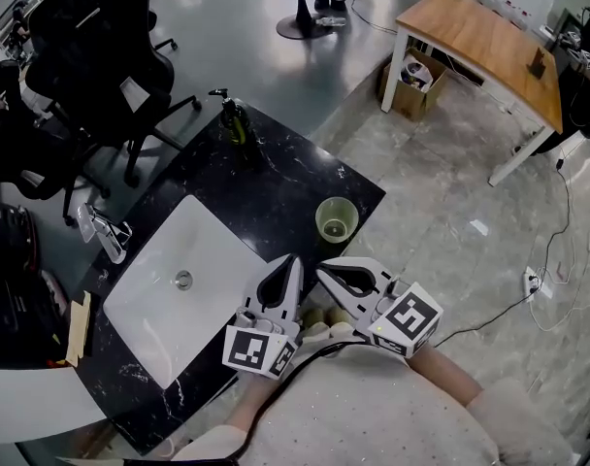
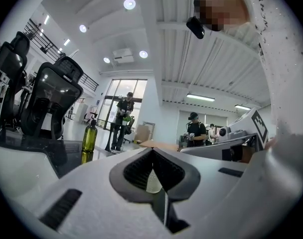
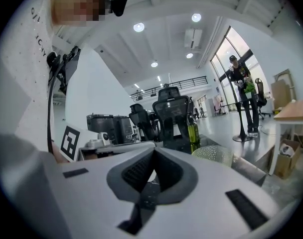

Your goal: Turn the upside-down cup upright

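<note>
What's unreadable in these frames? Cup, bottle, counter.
- Cup: in the left gripper view, that gripper's shut jaws cover all but a sliver. In the head view it is too small to tell if anything is inside.
- Bottle: any label or print is too small in every view.
- Counter: in the head view, part of its near edge is hidden behind the left gripper and right gripper.

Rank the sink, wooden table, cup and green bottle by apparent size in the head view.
1. sink
2. wooden table, though it stands farther away
3. cup and green bottle: too alike to rank
</note>
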A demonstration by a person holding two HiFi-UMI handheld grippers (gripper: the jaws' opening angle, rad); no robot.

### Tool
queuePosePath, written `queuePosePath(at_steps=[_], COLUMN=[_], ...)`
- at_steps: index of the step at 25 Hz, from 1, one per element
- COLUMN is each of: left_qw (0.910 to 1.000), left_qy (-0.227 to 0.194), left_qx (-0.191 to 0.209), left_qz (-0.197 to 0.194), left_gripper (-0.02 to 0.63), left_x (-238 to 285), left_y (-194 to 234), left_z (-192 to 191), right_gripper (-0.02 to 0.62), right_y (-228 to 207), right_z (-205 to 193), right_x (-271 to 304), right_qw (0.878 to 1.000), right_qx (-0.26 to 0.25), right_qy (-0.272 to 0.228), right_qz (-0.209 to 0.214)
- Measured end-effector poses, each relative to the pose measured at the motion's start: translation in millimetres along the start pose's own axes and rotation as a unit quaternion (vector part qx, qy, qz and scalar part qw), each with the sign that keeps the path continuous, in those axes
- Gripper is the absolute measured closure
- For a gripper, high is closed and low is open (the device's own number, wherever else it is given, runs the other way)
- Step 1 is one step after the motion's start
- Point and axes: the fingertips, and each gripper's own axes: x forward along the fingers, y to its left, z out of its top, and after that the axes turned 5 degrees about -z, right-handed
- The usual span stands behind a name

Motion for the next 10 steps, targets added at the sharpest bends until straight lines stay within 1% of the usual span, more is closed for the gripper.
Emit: queuePosePath(at_steps=[5,10], left_qw=[0.9999,0.9998], left_qy=[-0.004,-0.001], left_qx=[0.009,0.016], left_qz=[-0.005,-0.011], left_gripper=[0.598,0.598], left_x=[1.2,1.6], left_y=[-3.7,-6.0], left_z=[5.6,6.0], right_gripper=[0.591,0.591], right_y=[-2.7,-5.4], right_z=[11.9,15.1], right_x=[-4.4,-6.1], right_qw=[0.999,0.999], right_qx=[-0.02,-0.019], right_qy=[-0.021,-0.031], right_qz=[-0.018,-0.029])
